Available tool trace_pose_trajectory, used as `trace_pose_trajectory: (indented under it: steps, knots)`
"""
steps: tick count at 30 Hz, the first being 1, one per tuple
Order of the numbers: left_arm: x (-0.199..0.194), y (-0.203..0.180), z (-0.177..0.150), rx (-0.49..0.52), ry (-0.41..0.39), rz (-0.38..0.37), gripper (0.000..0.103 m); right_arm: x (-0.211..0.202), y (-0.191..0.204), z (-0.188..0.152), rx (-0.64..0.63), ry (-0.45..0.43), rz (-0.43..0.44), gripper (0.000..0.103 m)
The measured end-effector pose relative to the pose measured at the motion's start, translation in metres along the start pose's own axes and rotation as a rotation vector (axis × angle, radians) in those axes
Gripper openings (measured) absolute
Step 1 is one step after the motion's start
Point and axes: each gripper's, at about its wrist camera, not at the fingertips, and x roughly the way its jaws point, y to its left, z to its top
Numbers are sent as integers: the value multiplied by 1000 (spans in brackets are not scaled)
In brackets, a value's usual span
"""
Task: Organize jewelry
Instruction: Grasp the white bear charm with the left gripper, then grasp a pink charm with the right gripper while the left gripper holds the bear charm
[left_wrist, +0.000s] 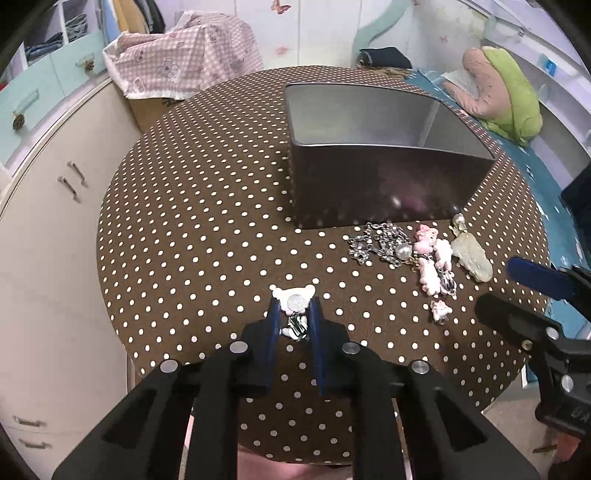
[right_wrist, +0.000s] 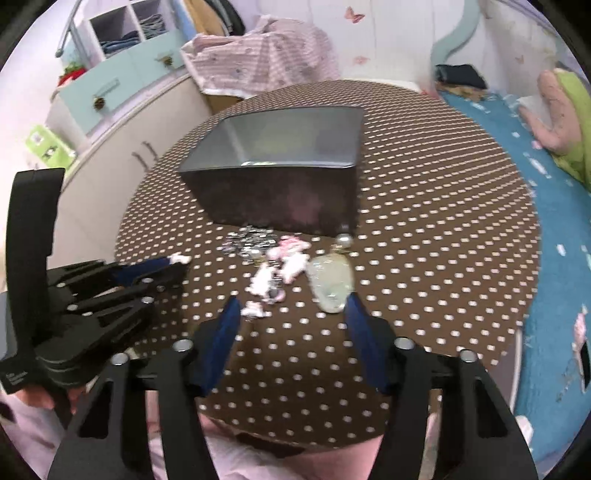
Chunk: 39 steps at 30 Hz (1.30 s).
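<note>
Two grippers in view. We note the left gripper (left_wrist: 294, 309) is clamped on a white bear-shaped charm (left_wrist: 293, 298), just above the polka-dot table (left_wrist: 207, 221), near side of the metal tin (left_wrist: 373, 155). The right gripper (right_wrist: 291, 314) has its jaws spread wide, holding nothing. We see the remaining jewelry pile (left_wrist: 417, 254) lying against the tin's near wall, the pale green pendant (right_wrist: 330, 286) at its right end.

Your left wrist camera sits low and close over the near edge of the dotted table (left_wrist: 207, 206), facing the tin box (left_wrist: 388, 184); your right wrist camera looks in from further right, same heading, slightly blurred; both share the box (right_wrist: 280, 199), the jewelry pile (left_wrist: 417, 254) and the table (right_wrist: 424, 221).
</note>
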Motion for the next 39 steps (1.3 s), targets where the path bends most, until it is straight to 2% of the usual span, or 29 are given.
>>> trace_pose_trajectory:
  steps: [3,11,17,18,28,31,34,35,38,39]
  knots:
    - [-1,6,2,-27,3,-46,14,7,3,1,-3,22,4,42]
    - [0,25,1,-53,1,-106,14,28,7,7,4,37,39,33]
    - [0,29,1,-56,-1,-115,14,37,8,11,19,38,123,16]
    - [0,30,1,-59,0,-119,14,38,9,11,18,47,136,11]
    - [1,34,3,-67,2,-131,14,25,-7,5,72,24,115,11]
    - [2,35,3,-67,4,-131,14,19,-4,5,40,6,56,13]
    - [2,35,3,-67,4,-132,14,21,-4,7,52,29,67,14]
    - [2,35,3,-69,5,-133,14,23,-5,8,64,37,73,19]
    - [2,36,3,-73,6,-137,14,29,-5,7,73,49,67,51]
    - [2,36,3,-73,6,-138,14,29,-4,6,69,37,66,54]
